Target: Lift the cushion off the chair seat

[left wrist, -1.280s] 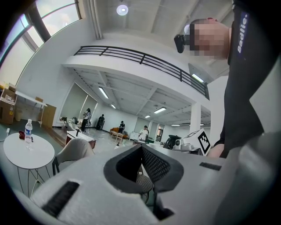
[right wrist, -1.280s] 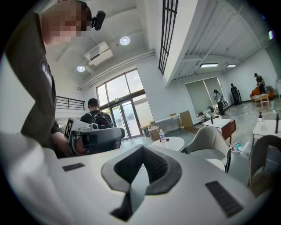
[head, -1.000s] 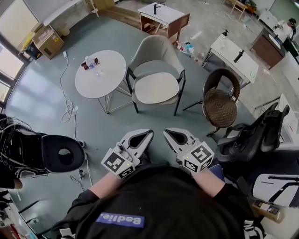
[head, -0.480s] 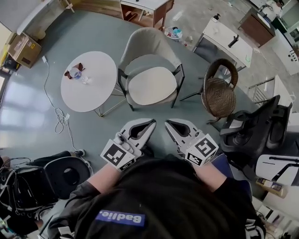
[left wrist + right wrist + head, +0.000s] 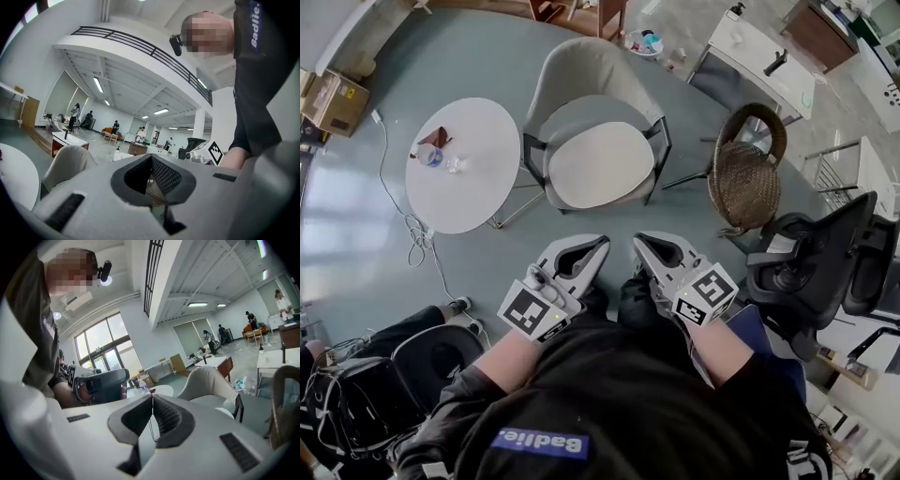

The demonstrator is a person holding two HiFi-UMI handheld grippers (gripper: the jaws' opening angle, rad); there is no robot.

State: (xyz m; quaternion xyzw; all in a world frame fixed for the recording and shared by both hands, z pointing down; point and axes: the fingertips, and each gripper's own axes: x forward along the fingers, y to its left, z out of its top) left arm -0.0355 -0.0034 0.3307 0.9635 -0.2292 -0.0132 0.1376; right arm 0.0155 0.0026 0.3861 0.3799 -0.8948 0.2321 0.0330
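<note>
The beige armchair [image 5: 581,80] stands straight ahead of me with an oval cream cushion [image 5: 600,164] lying flat on its seat. My left gripper [image 5: 600,243] and right gripper [image 5: 638,240] are side by side in front of my body, short of the chair's front edge and touching nothing. Both are shut and empty. In the left gripper view the left gripper [image 5: 151,157] points roughly level, with the chair back [image 5: 70,164] off to its left. In the right gripper view the right gripper [image 5: 152,397] has its pads together, and the chair [image 5: 211,380] lies beyond on the right.
A round white table [image 5: 464,164] with a bottle and small items stands left of the chair. A wicker chair [image 5: 745,183] and a black office chair [image 5: 806,272] are on the right. Cables [image 5: 417,230] trail over the floor at left, and bags lie at lower left.
I have stepped closer to the armchair, which now sits nearer in the head view. Both grippers advanced with me and sank a little. Their jaws stayed shut.
</note>
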